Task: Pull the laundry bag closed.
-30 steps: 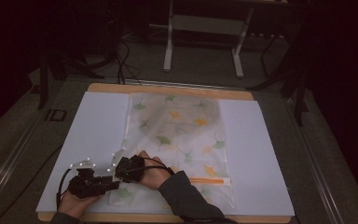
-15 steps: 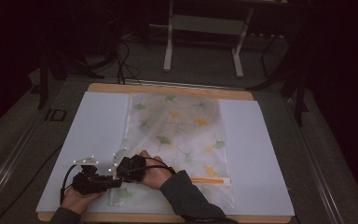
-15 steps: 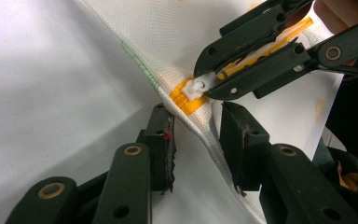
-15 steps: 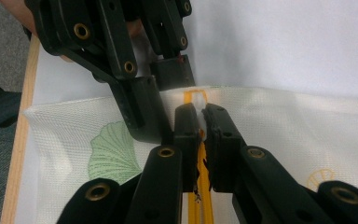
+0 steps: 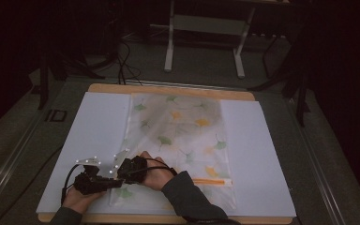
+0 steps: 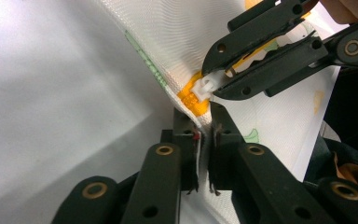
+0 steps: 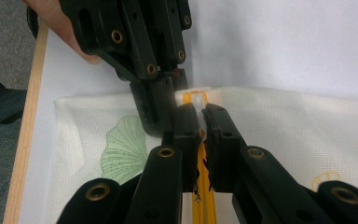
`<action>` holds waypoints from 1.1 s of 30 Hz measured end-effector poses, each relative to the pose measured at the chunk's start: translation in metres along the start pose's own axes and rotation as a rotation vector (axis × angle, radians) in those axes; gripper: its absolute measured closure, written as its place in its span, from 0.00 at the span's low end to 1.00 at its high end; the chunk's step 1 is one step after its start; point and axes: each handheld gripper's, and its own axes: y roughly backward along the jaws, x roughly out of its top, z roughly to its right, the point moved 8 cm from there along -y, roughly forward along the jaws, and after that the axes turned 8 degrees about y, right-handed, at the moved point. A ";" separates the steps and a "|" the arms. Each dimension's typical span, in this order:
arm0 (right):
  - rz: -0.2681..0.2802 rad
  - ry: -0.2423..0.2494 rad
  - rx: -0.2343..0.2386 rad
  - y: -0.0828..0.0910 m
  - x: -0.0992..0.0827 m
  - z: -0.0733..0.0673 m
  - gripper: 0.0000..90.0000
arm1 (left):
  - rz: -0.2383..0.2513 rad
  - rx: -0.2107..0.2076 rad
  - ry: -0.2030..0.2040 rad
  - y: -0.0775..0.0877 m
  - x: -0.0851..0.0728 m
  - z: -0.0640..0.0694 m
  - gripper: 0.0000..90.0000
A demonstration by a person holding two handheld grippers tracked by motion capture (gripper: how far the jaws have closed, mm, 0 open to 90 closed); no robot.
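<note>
One zipper pull [image 6: 204, 87], white on orange tape, at the near-left corner of the leaf-print mesh bag [image 5: 187, 126]: my right gripper [image 7: 200, 119] pinches it; my left gripper [image 6: 204, 126] clamps the bag's edge beside it. Both have crept leftward; zipper apparently near its end.

One tabletop [image 5: 168, 90], one white sheet [image 5: 89, 131], one leaf-printed mesh bag [image 5: 178, 126] (with one orange zipper [image 5: 213, 182]), two claws: left claw [image 5: 115, 182], right claw [image 5: 124, 169], two hands.

White sheet [image 5: 89, 126] left of the mesh bag [image 5: 178, 122] lies bare.
</note>
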 end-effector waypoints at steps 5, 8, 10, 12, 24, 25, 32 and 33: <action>-0.009 0.006 -0.005 0.000 -0.003 0.000 0.94 | 0.004 -0.002 -0.002 0.001 0.000 0.001 0.96; -0.006 0.007 -0.003 0.000 -0.004 0.000 0.94 | 0.008 -0.003 -0.006 0.001 0.000 0.002 0.97; -0.008 0.005 -0.003 0.000 -0.005 0.000 0.94 | 0.008 -0.005 -0.009 0.001 0.000 0.002 0.97; -0.010 0.007 -0.002 0.000 -0.006 -0.001 0.94 | 0.009 -0.015 -0.008 0.001 0.000 0.003 0.97; -0.032 0.008 -0.010 0.000 -0.013 -0.002 0.94 | 0.029 -0.040 -0.006 0.004 0.001 0.005 0.97; -0.030 0.005 -0.007 0.000 -0.014 -0.002 0.94 | 0.028 -0.036 -0.009 0.004 0.001 0.005 0.97; -0.052 0.023 -0.021 0.002 -0.019 -0.004 0.94 | 0.027 -0.037 -0.011 0.004 0.001 0.006 0.97; -0.053 0.020 -0.021 0.002 -0.019 -0.004 0.94 | 0.027 -0.037 -0.012 0.003 0.001 0.006 0.97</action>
